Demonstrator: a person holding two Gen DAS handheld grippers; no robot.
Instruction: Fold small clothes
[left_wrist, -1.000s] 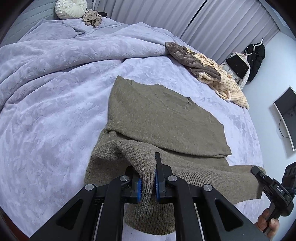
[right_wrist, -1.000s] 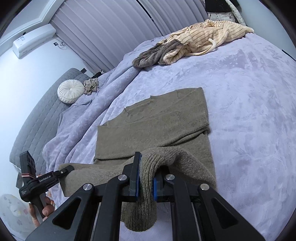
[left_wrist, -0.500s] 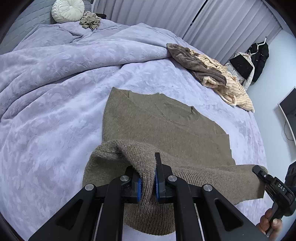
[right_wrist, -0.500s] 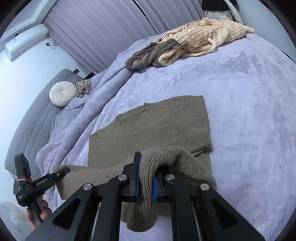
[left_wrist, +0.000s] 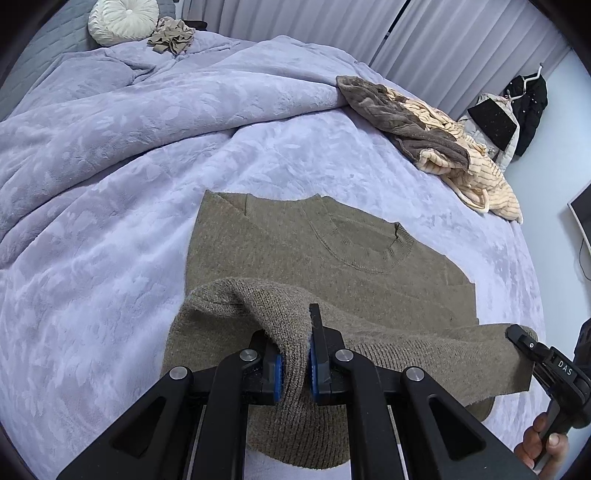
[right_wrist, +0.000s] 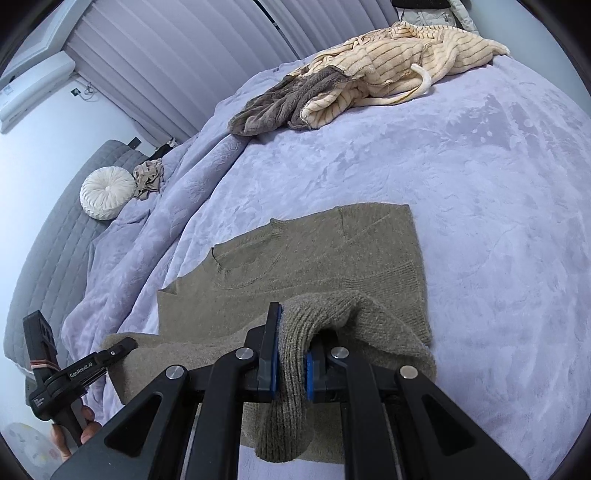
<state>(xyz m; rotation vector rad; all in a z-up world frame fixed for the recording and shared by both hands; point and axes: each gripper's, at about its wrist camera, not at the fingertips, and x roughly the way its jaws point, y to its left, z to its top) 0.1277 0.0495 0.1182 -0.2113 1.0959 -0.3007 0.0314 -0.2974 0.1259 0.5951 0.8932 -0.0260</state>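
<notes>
Gripping the sweater (left_wrist: 295, 258) hem on the bed (left_wrist: 92, 229), the left gripper (left_wrist: 293, 354) pinched knit between blue pads in the left view, while in the right view the right gripper (right_wrist: 290, 365) clamped the hem's other corner, collar end lying flat beyond.

Around your bed: bedding and spare clothes.
You see a lilac blanket (left_wrist: 110, 229), a round white cushion (left_wrist: 123, 20) by the headboard, and a heap of brown and cream striped garments (right_wrist: 362, 74) at the far edge.
</notes>
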